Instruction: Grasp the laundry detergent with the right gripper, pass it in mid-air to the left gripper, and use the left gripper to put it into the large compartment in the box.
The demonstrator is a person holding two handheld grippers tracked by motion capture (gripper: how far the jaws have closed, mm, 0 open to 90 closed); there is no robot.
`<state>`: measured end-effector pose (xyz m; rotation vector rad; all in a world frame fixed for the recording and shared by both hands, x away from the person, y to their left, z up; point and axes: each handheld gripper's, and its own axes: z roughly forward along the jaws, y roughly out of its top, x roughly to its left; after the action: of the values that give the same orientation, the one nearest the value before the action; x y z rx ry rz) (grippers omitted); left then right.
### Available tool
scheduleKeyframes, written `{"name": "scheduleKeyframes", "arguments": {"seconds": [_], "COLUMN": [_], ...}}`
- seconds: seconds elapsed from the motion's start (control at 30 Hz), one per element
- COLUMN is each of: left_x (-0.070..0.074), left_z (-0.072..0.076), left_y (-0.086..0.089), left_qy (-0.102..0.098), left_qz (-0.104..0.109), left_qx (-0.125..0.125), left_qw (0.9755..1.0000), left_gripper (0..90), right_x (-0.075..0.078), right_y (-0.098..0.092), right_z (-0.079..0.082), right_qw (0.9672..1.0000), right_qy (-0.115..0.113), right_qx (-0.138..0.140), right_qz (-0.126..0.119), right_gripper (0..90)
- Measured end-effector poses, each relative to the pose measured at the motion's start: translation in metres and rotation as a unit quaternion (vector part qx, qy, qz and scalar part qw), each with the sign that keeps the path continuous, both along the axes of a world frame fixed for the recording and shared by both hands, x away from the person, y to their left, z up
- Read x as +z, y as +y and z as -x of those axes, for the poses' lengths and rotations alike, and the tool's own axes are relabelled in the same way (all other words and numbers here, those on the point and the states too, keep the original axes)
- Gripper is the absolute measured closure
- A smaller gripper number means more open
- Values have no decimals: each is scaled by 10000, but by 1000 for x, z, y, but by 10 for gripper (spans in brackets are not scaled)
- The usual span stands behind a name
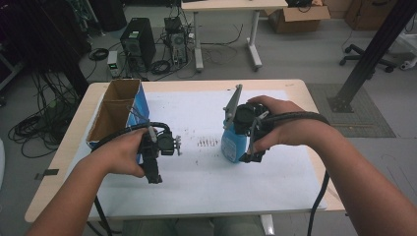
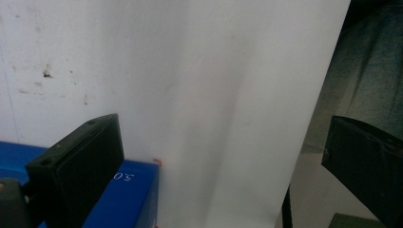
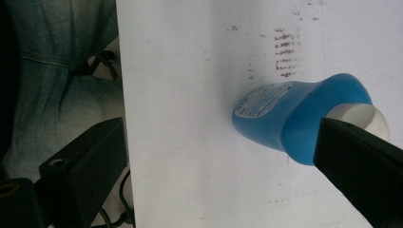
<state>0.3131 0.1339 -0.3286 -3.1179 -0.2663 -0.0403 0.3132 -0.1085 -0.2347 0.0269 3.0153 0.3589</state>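
A blue bottle with a white cap stands upright on the white paper sheet, right of centre. My right gripper hovers over it. In the right gripper view the bottle sits just inside the right jaw, which covers part of the cap, and the right gripper is open with no pad pressing on it. An open cardboard box with blue sides stands at the table's left. My left gripper is at its near corner. In the left gripper view the left gripper is open over bare paper, with the box corner by the left jaw.
Brown smudges mark the paper between the two grippers. The table's near edge lies close to both hands. Beyond the table, a computer tower, loose cables, a second table and a black post stand on the floor.
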Motion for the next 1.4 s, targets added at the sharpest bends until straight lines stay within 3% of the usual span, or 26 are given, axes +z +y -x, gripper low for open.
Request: {"name": "scheduleKeyframes", "arguments": {"seconds": [0.53, 1.03, 1.4], "left_x": [-2, 12, 18], "left_z": [1, 7, 13], "left_y": [-5, -7, -10], "left_qy": [4, -81, -81], "left_qz": [-51, 2, -35], "left_qx": [-89, -164, -261], "left_qw": [9999, 9998, 9996], "left_gripper": [4, 4, 4], "right_x": [-13, -37, -57], "right_y": [-7, -35, -55], "right_z": [7, 10, 9], "right_qw": [9999, 9976, 9927], "right_qy": [73, 128, 113], "right_qx": [-85, -627, -1067], "right_qz": [-33, -268, -546], "right_gripper": [46, 49, 50]}}
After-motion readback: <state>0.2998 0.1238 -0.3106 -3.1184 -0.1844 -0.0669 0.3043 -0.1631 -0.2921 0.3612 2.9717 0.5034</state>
